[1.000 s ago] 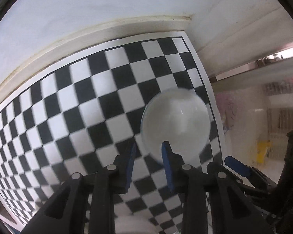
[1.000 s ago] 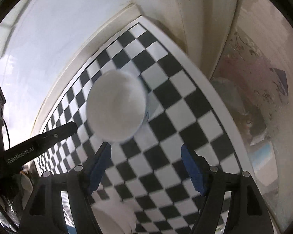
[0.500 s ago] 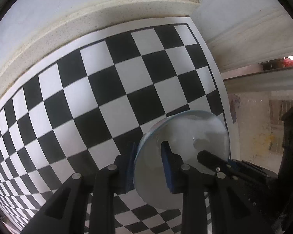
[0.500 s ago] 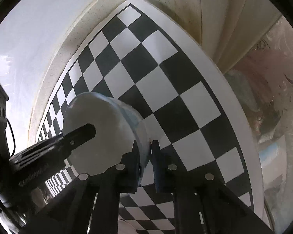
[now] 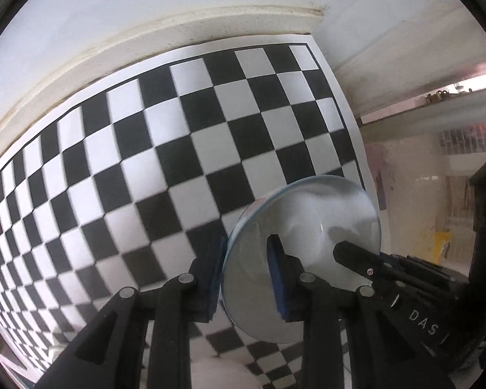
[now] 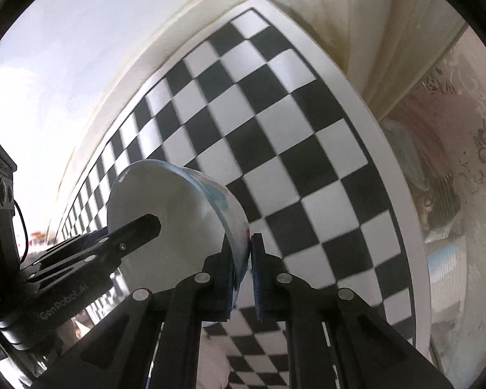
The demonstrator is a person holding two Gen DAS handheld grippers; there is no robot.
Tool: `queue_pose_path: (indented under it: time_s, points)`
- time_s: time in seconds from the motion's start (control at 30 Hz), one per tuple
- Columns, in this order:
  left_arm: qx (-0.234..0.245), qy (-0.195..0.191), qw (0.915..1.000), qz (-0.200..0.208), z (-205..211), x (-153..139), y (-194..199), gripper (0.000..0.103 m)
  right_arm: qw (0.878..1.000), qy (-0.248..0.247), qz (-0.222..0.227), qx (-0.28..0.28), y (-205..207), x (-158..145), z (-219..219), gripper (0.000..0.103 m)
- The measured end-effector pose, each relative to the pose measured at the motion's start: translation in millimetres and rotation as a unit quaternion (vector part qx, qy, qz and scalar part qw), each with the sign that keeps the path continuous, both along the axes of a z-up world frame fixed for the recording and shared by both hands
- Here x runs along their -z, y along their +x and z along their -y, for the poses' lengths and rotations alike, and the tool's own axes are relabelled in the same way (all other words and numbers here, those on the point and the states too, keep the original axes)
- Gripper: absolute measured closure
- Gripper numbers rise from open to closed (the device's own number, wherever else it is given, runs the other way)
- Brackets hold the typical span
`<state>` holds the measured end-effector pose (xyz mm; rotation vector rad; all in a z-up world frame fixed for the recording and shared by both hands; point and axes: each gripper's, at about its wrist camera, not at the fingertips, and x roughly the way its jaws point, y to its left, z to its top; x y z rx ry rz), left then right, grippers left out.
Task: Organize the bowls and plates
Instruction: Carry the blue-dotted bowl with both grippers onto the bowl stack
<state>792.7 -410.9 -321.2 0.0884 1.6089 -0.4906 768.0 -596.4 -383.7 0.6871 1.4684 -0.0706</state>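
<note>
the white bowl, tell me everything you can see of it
The white bowl looks like glossy ceramic, round, plain white inside with a bluish tint on its outer wall. It is tilted up on edge over the checkerboard mat. The left gripper pinches its rim on one side, one finger inside; the right gripper clamps the opposite rim.

surface: cream counter [image 5: 210, 22] | on it: black-and-white checkerboard sheet [image 5: 178, 149]

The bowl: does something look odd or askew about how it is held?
Yes. The bowl is off the checkered mat and tilted on its side. Both grippers pinch its rim at once: left gripper on one edge, right gripper on the opposite.
</note>
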Motion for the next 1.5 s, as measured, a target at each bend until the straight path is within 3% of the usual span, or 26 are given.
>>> queue_pose_path:
  time_s: [0.4, 0.67, 0.97, 1.5]
  points:
    - [-0.018, -0.021, 0.9994, 0.020, -58.4, -51.4, -65.0, 0.079, 0.998, -0.003, 0.043, -0.044, -58.2, -56.3, -55.4, 0.092]
    - [-0.021, -0.015, 0.9993, 0.028, -89.9, -63.4, -115.4, 0.079, 0.997, -0.002, 0.048, -0.063, -102.2, -67.3, -96.3, 0.092]
    - [-0.041, 0.001, 0.9989, 0.022, -122.4, -45.1, -148.9, 0.079, 0.995, -0.002, 0.026, -0.093, -147.0, -54.2, -137.2, 0.092]
    - [-0.060, 0.023, 0.9979, -0.011, -141.7, 4.0, -172.7, 0.079, 0.989, -0.055, -0.007, -0.137, -148.3, -16.6, -169.8, 0.092]
